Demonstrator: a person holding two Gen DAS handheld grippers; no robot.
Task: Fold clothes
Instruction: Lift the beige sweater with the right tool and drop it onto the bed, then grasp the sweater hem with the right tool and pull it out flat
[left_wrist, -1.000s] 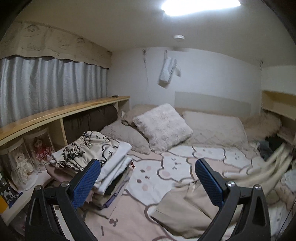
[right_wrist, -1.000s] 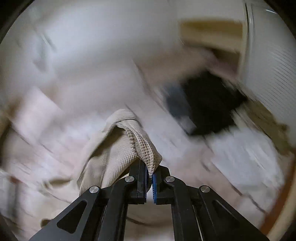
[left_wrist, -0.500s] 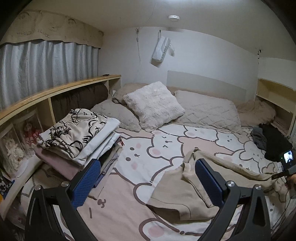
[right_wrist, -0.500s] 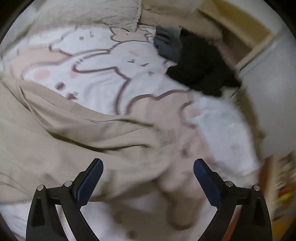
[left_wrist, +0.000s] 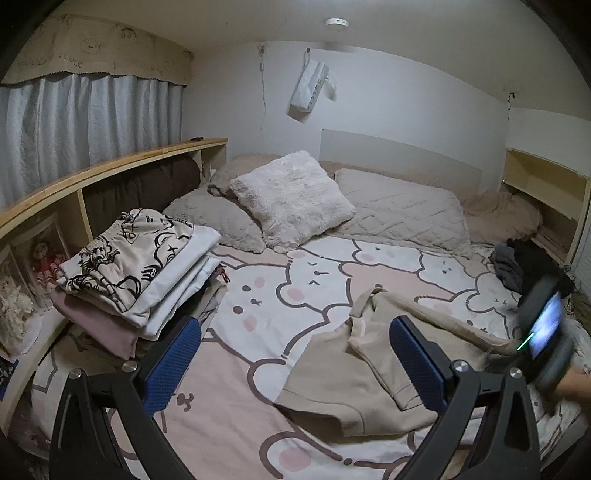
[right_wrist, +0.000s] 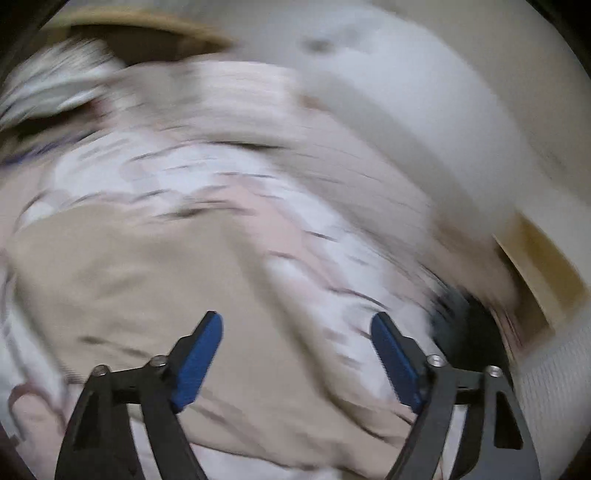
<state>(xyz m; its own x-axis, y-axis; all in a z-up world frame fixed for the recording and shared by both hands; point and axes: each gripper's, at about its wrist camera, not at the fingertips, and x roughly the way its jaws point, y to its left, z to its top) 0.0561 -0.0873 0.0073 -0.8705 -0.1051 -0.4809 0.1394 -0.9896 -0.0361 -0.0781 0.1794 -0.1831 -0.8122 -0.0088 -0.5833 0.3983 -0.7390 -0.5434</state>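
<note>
A beige knit garment (left_wrist: 354, 373) lies loosely spread on the bed sheet printed with pink and white cartoon bears (left_wrist: 295, 280). In the left wrist view it sits low and ahead of the left gripper (left_wrist: 295, 363), mostly between the two blue-padded fingers (left_wrist: 173, 363) and reaching past the right-hand one, with a folded-over flap near that finger's tip. The left gripper's fingers are spread wide and hold nothing; they hang above the sheet and touch no cloth.

Beyond the left-hand finger stands a stack of folded clothes (left_wrist: 144, 280), topped by a cream piece with black drawings, right beside a wooden bedside shelf (left_wrist: 110, 166). Farther ahead, past both fingertips, lie a fluffy white square cushion (left_wrist: 291, 199) and beige quilted pillows (left_wrist: 399, 210). To the far right of the fingers a heap of dark clothes (left_wrist: 524, 266) rests near the bed's edge, and the right gripper's body, with its lit screen, shows blurred at the frame edge.

The right wrist view is heavily smeared by motion. There the right gripper (right_wrist: 297, 354) has its blue-padded fingers (right_wrist: 199, 354) set far apart and empty, with the beige garment (right_wrist: 129, 266) lying under and ahead of the left-hand finger, and the dark clothes beyond the right-hand one. Whether the fingers touch the cloth cannot be told.
</note>
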